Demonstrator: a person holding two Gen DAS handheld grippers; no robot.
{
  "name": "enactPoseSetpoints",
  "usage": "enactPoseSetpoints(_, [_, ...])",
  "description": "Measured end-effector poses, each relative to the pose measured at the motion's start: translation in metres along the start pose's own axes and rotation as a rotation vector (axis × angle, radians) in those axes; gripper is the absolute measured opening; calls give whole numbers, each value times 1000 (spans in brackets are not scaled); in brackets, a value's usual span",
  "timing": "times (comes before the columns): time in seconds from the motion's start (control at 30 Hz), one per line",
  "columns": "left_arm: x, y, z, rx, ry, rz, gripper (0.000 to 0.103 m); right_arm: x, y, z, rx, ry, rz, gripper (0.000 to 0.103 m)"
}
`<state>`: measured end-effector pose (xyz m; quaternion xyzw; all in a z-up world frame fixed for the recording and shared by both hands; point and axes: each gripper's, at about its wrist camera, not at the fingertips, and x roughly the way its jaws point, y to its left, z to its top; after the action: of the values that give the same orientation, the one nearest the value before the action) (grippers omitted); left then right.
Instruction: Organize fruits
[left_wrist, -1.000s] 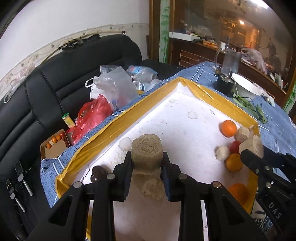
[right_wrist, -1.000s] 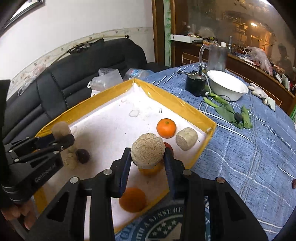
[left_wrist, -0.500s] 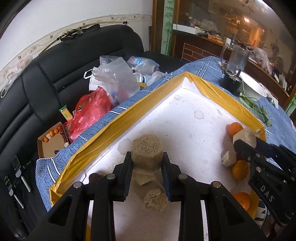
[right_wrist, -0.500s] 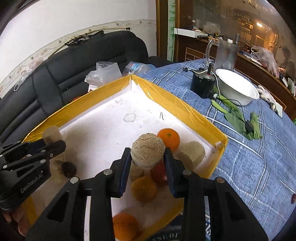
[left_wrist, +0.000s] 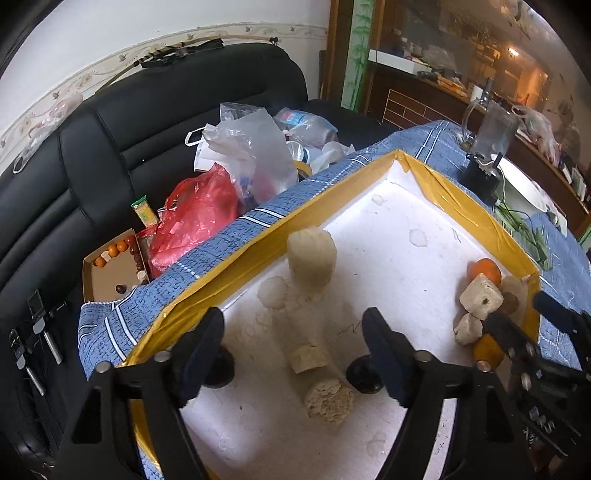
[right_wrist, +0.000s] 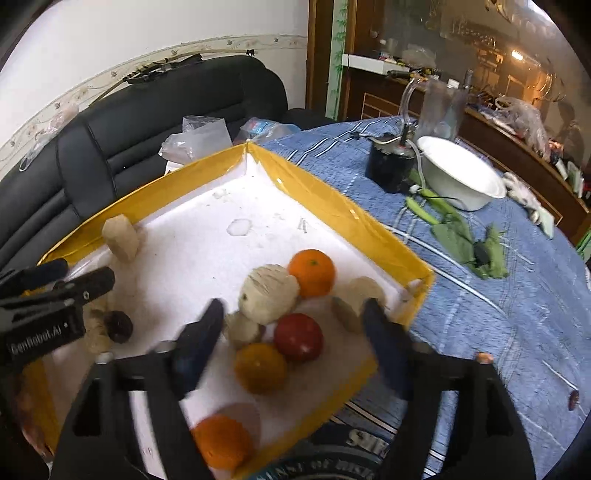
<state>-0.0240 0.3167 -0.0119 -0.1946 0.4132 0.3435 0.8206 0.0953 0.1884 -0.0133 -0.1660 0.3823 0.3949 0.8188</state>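
A white foam tray (left_wrist: 436, 206) with yellow taped edges sits on a bench covered in a blue checked cloth (right_wrist: 480, 295). The left hand-held gripper (left_wrist: 293, 354) hangs over the tray's left side with its jaws spread wide and holding nothing; a pale cylinder block (left_wrist: 312, 258) stands upright ahead of it, just beside the yellow edge, and two shorter pale blocks (left_wrist: 328, 402) lie below and between its fingers. The right hand-held gripper (right_wrist: 293, 339) is likewise wide apart and empty above the tray's right corner, where a round pale block (right_wrist: 267, 293) rests touching an orange (right_wrist: 312, 273), with a red fruit (right_wrist: 298, 338) and a yellow-orange fruit (right_wrist: 260, 367) just beside it.
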Motion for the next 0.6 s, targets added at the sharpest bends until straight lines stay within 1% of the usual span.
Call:
enactPoseSetpoints(0.07, [-1, 0, 0, -3, 6, -2, 80, -9, -2, -3, -1, -11, -2, 103])
enactPoseSetpoints(0.13, [-2, -1, -1, 6, 17, 9, 84, -15, -1, -4, -12, -14, -3, 103])
enactPoseSetpoints(0.27, [-10, -3, -5, 45, -1, 45, 84, -25, 4, -8, -44, -14, -3, 103])
enactPoseSetpoints(0.47, [-27, -1, -11, 48, -31, 36, 84, -45, 7, -16, -71, -27, -12, 103])
enactPoseSetpoints(0.53, [-33, 0, -14, 42, -45, 20, 84, -55, 6, -21, -76, -37, -13, 103])
enactPoseSetpoints(0.6, [-41, 1, -16, 39, -62, 19, 84, -67, 7, -28, -82, -49, -13, 103])
